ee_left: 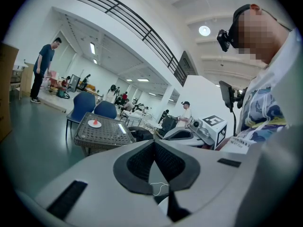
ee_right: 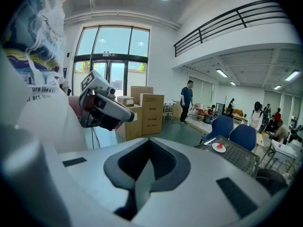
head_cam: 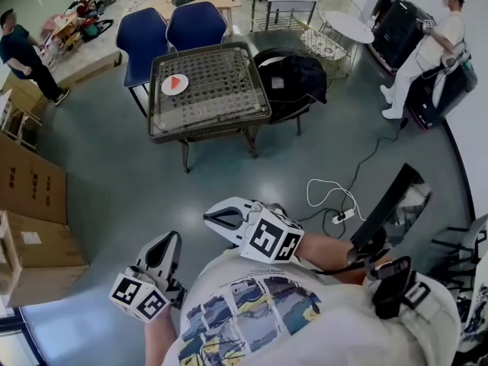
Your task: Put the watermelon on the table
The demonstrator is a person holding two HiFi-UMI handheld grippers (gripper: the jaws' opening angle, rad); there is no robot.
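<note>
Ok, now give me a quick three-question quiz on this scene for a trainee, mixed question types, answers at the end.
1. True or false: the watermelon slice lies on a white plate on the table.
2. How many blue chairs stand at the table's far side? A one, B two, C four.
3. Fill in: the left gripper and the right gripper both have their jaws ____, with nothing between them.
Key: 1 true; 2 B; 3 shut.

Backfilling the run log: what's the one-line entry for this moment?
left gripper shut, empty | right gripper shut, empty | watermelon slice on plate on table, untouched | both grippers well short of table
</note>
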